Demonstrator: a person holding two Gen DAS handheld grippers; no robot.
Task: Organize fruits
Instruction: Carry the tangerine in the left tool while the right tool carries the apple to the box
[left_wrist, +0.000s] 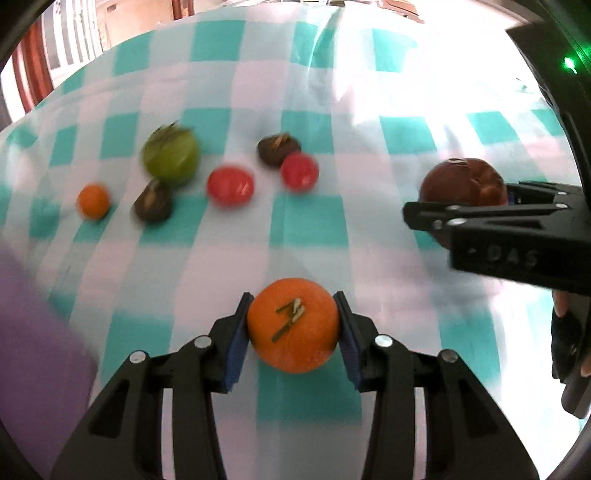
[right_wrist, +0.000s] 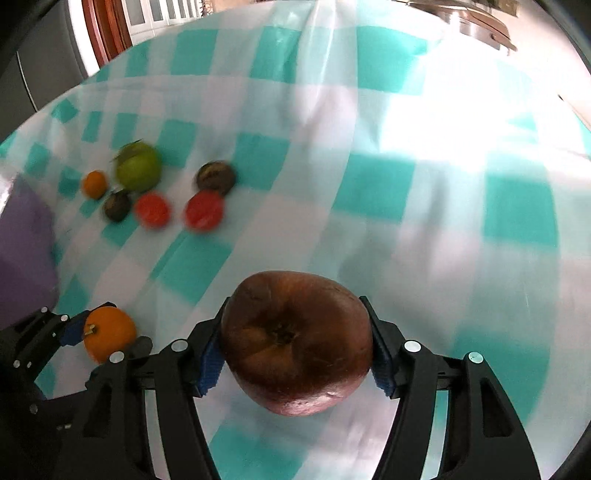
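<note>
Between the blue pads of your left gripper sits an orange, clamped from both sides above the teal-and-white checked tablecloth. To its right, your right gripper grasps a large brown-red fruit the same way, pads pressed on its flanks. Ahead and to the left of both grippers lies a loose, blurred cluster on the cloth: a green fruit, a small orange fruit, two dark brown fruits and two red ones, the farther brown one touching its red neighbour.
</note>
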